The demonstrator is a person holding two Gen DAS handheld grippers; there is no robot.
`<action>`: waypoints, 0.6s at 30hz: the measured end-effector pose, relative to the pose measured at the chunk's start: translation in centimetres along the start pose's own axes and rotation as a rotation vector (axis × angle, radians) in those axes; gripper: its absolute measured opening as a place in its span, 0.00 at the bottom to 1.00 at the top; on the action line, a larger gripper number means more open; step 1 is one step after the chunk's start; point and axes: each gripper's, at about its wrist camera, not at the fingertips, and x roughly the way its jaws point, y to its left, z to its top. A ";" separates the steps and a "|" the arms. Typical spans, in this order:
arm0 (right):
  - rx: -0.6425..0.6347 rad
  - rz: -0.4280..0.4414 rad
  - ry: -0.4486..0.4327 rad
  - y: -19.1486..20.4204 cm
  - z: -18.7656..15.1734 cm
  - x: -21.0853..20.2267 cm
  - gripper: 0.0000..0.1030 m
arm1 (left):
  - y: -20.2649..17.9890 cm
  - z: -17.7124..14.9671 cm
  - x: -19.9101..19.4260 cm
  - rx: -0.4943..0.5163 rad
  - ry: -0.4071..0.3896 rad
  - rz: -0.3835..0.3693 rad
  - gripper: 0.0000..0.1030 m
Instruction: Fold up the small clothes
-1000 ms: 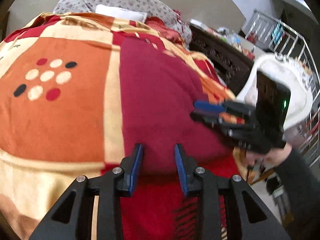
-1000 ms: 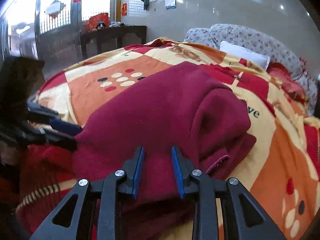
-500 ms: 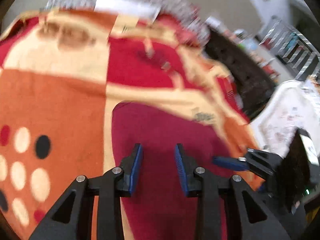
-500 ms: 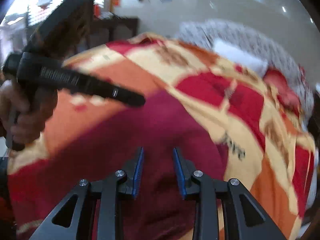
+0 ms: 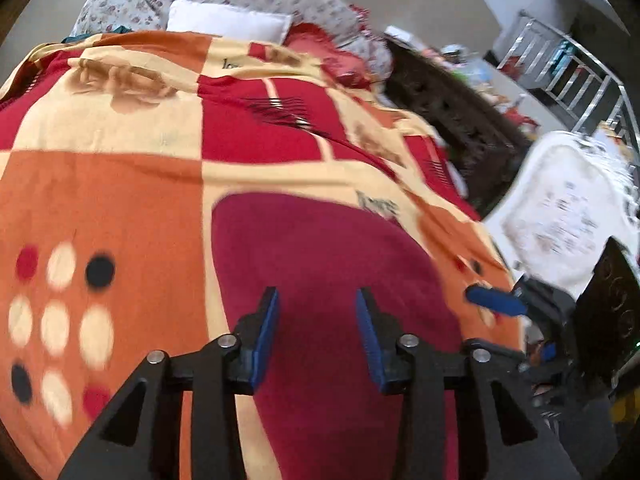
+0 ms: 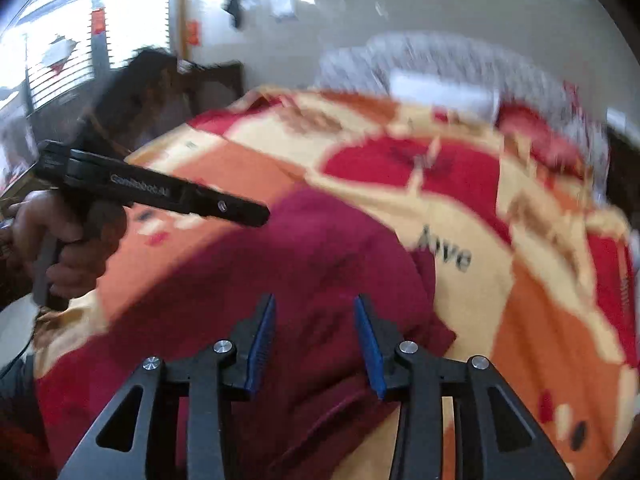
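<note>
Left wrist view: the left tool [image 5: 316, 332] hangs spread and empty over the maroon garment [image 5: 320, 264] — its long axis runs away toward the pillows [image 5: 228, 24], flat on the patterned blanket [image 5: 120, 184].

Right wrist view: the right tool [image 6: 314, 336] — spread, empty — hovers above the garment's folded right edge.

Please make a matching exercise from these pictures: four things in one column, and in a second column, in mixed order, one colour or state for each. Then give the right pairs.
Column one:
1. garment
2. pillow
3. left gripper
4. blanket

Column two:
A. white, at the head of the bed
B. open, with nothing between the fingers
C. dark red, lying on the bed
D. orange, cream and red squares with dots

Pairs: 1-C, 2-A, 3-B, 4-D
</note>
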 end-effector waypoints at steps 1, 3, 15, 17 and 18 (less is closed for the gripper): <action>-0.039 0.007 -0.032 1.4 0.0 -1.6 0.42 | -0.3 -1.4 -0.6 -0.001 0.011 -0.034 0.37; -0.094 0.056 -0.054 4.1 -0.5 -3.7 0.47 | -0.9 -3.5 -0.6 0.002 0.034 -0.060 0.37; 0.145 0.043 -0.008 4.7 -5.9 -4.8 0.77 | 1.5 -5.2 -2.5 -0.060 -0.038 -0.016 0.63; 0.308 -0.049 -0.051 2.9 -5.8 -6.3 0.91 | 3.3 -5.5 -1.5 -0.116 0.008 -0.019 0.63; 0.398 -0.066 -0.076 2.0 -6.0 -6.9 0.91 | 4.1 -5.9 -0.7 -0.159 0.042 -0.050 0.63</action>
